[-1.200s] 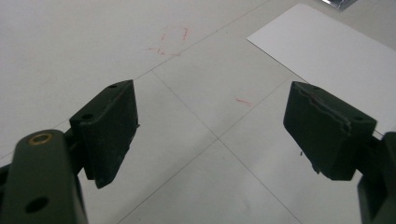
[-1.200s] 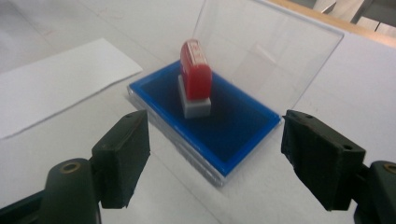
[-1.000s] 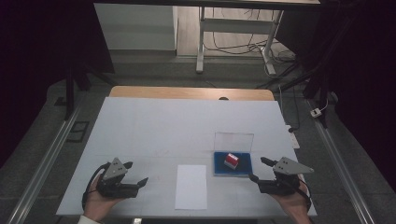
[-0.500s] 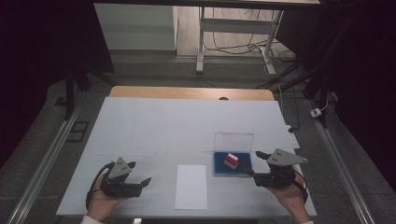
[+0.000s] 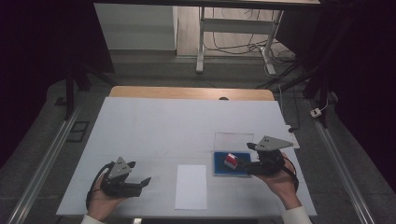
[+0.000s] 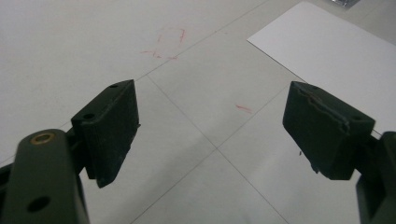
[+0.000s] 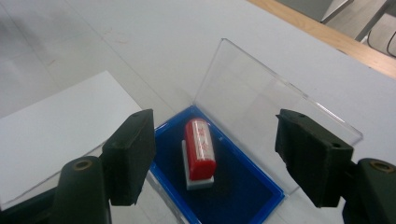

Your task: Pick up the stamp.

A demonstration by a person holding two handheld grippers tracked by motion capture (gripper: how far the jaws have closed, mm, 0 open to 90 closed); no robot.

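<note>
A red stamp (image 5: 231,160) (image 7: 200,149) with a grey base lies on its side on a blue ink pad (image 5: 224,171) (image 7: 233,196). The pad's clear lid (image 5: 233,141) (image 7: 261,102) stands open behind it. My right gripper (image 5: 246,159) (image 7: 217,140) hovers just right of the pad, pointing at the stamp. Its jaws are open and have just closed a little, with nothing between the pads and the stamp a short way ahead. My left gripper (image 5: 140,173) (image 6: 210,121) rests open near the front left of the table, with bare table between its jaws.
A white sheet of paper (image 5: 191,186) (image 6: 336,60) (image 7: 56,126) lies between the two grippers near the front edge. The white table top (image 5: 187,126) carries faint red marks (image 6: 163,44). A wooden strip (image 5: 187,92) runs along the far edge.
My right gripper has moved left and away from the front edge, rising a little, up to the ink pad. The left gripper has stayed where it was.
</note>
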